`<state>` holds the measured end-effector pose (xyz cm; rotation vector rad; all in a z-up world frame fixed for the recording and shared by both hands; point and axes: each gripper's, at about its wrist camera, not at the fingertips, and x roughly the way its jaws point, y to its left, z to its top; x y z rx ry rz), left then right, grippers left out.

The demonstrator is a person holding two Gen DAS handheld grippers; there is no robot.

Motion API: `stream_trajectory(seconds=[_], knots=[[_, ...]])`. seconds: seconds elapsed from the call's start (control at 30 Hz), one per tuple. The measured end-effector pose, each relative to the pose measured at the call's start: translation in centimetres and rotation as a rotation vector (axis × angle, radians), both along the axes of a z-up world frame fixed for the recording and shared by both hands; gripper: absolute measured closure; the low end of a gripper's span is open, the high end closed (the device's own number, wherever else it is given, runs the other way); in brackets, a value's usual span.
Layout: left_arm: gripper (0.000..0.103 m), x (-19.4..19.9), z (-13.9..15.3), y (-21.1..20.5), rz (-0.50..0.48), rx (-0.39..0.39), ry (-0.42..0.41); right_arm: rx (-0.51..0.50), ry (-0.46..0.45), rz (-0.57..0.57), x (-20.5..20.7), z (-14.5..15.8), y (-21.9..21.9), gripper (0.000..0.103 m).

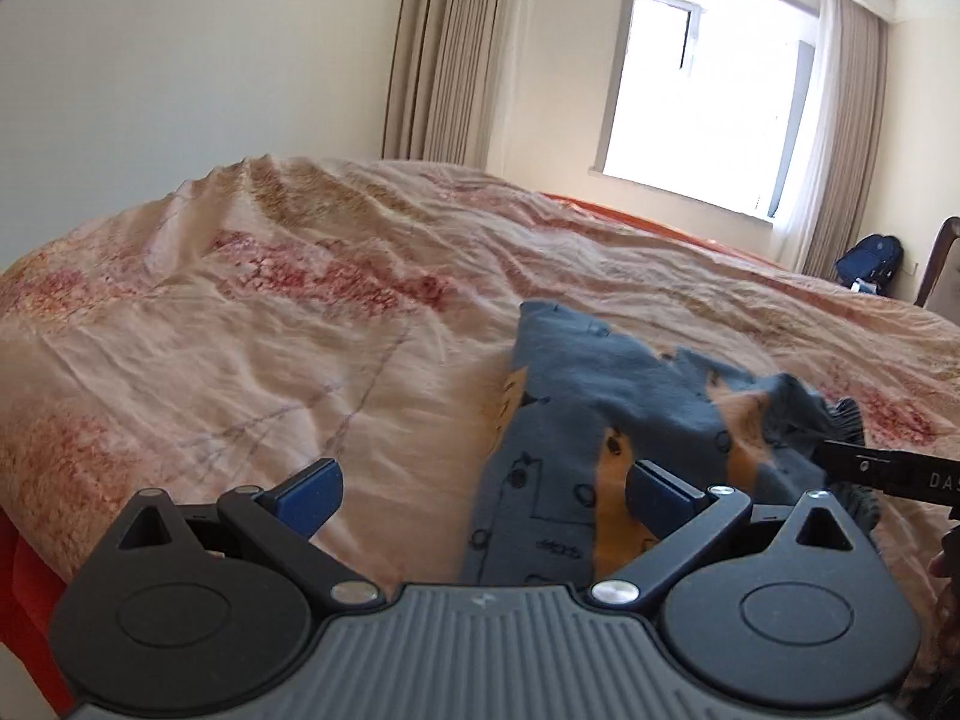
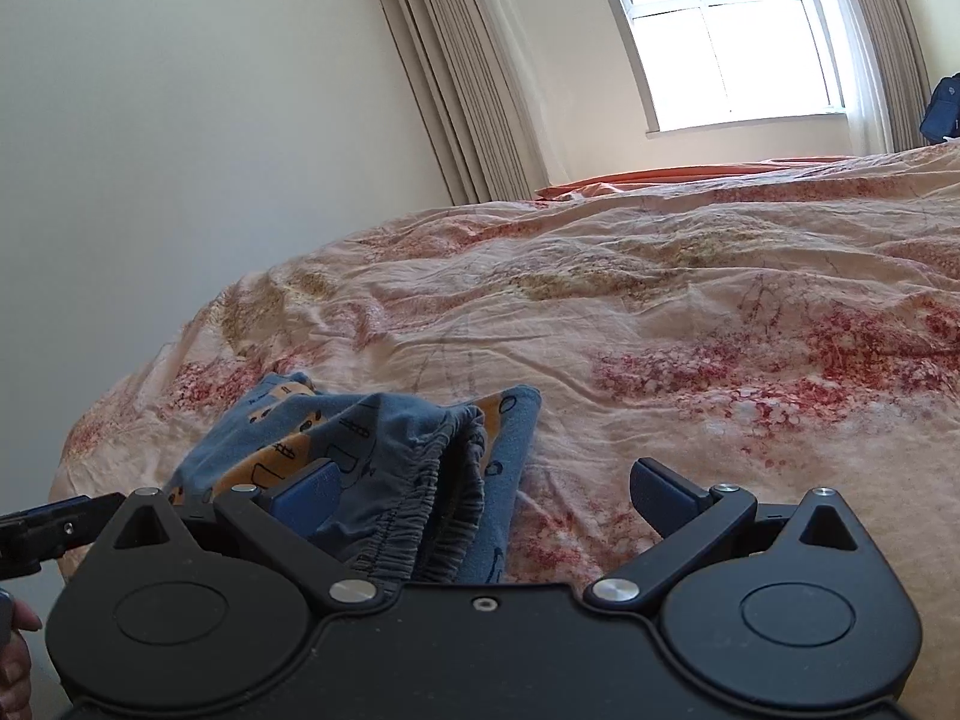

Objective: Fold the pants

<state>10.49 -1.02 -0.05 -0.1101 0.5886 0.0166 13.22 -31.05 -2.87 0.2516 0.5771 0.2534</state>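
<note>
A wrinkled quilt (image 1: 240, 312) of soft peach cotton, blotched with red floral print, covers the bed. The left gripper (image 1: 480, 495) stands spread wide, its blue rubbery pads (image 1: 309, 495) holding nothing. Just right of its middle lie the pants (image 1: 600, 420): a rumpled heap of blue knit with orange patches and a gathered elastic waistband (image 2: 432, 516). The right gripper (image 2: 480, 495) is likewise fully spread and empty, near the waistband.
</note>
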Motion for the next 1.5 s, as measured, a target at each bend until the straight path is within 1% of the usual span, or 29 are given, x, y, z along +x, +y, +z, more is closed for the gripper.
stream_trajectory(seconds=[0.03, 0.07, 0.1, 0.17, 0.27, 0.3, 0.37, 0.43, 0.5, 0.57, 0.67, 0.7, 0.73, 0.8, 0.87, 0.93, 1.03, 1.13, 1.27, 1.37, 1.5], knots=[[0.001, 0.1, -0.6, 0.3, 0.007, 0.006, 0.026, -0.042, 0.025, -0.018, 0.2, -0.3, 0.3, 0.001], [0.001, 0.0, -1.1, 0.6, 0.002, -0.002, 0.034, -0.066, 0.045, -0.028, 0.4, -0.7, 0.4, 0.000], [0.001, -0.4, -1.4, 1.0, -0.004, -0.014, 0.027, -0.069, 0.053, -0.032, 0.5, -0.9, 0.3, 0.000], [0.001, -0.9, -1.4, 1.3, -0.017, -0.010, 0.013, -0.073, 0.045, -0.047, 0.2, -0.7, 0.1, 0.000], [0.000, -1.1, -0.3, 1.3, -0.030, 0.003, -0.012, -0.070, -0.020, -0.054, -0.6, -0.1, 0.1, 0.000], [0.000, -0.9, 0.1, 1.3, -0.036, -0.001, -0.026, -0.055, -0.058, -0.046, -1.0, 0.4, 0.0, 0.000], [0.000, 0.2, 1.0, 0.8, -0.067, -0.020, -0.053, -0.023, -0.106, -0.017, -1.0, 1.0, 0.0, 0.000], [0.000, 1.7, 1.8, -0.2, -0.104, -0.012, -0.068, -0.005, -0.115, 0.020, 0.0, 1.3, 0.5, 0.000], [0.000, 3.3, 2.1, -1.7, -0.142, 0.018, -0.090, -0.039, -0.085, 0.075, 1.4, 1.2, 1.5, 0.000], [0.000, 4.9, 1.9, -3.2, -0.151, 0.074, -0.078, -0.109, -0.072, 0.099, 2.5, 0.8, 2.4, 0.000], [0.000, 6.9, 1.0, -4.9, -0.133, 0.180, -0.069, -0.183, -0.044, 0.059, 3.9, 0.0, 2.4, 0.000], [0.000, 7.7, 0.5, -5.1, -0.118, 0.213, -0.051, -0.177, -0.022, 0.047, 4.2, -0.3, 1.9, 0.000], [0.000, 8.1, 0.1, -5.2, -0.110, 0.230, -0.037, -0.153, 0.002, 0.034, 4.5, -0.5, 1.4, 0.000], [0.000, 8.3, -0.3, -4.5, -0.116, 0.203, -0.026, -0.073, 0.043, 0.023, 4.6, -0.9, 0.2, 0.000], [0.000, 7.8, -0.1, -3.5, -0.115, 0.158, -0.034, -0.014, 0.054, 0.017, 4.2, -0.8, -0.4, 0.000], [0.000, 7.4, 0.1, -2.6, -0.101, 0.121, -0.027, 0.048, 0.040, 0.020, 3.6, -0.6, -0.9, 0.000], [0.000, 6.0, 0.6, -1.8, -0.088, 0.065, -0.009, 0.125, 0.007, 0.058, 3.0, 0.0, -1.1, 0.000], [0.000, 4.1, 1.0, -1.6, -0.091, 0.058, 0.004, 0.146, -0.004, 0.082, 2.5, 0.3, -0.9, 0.000], [0.000, 2.1, 1.0, -1.6, -0.092, 0.073, 0.008, 0.170, 0.021, 0.063, 1.6, 0.1, -0.8, 0.000], [0.000, 1.7, 0.7, -1.1, -0.090, 0.056, 0.030, 0.191, 0.043, 0.064, 1.3, -0.2, -0.9, 0.000], [0.000, 1.9, -0.1, -0.2, -0.077, 0.029, 0.086, 0.190, 0.062, 0.076, 1.5, -0.5, -0.6, 0.000]])
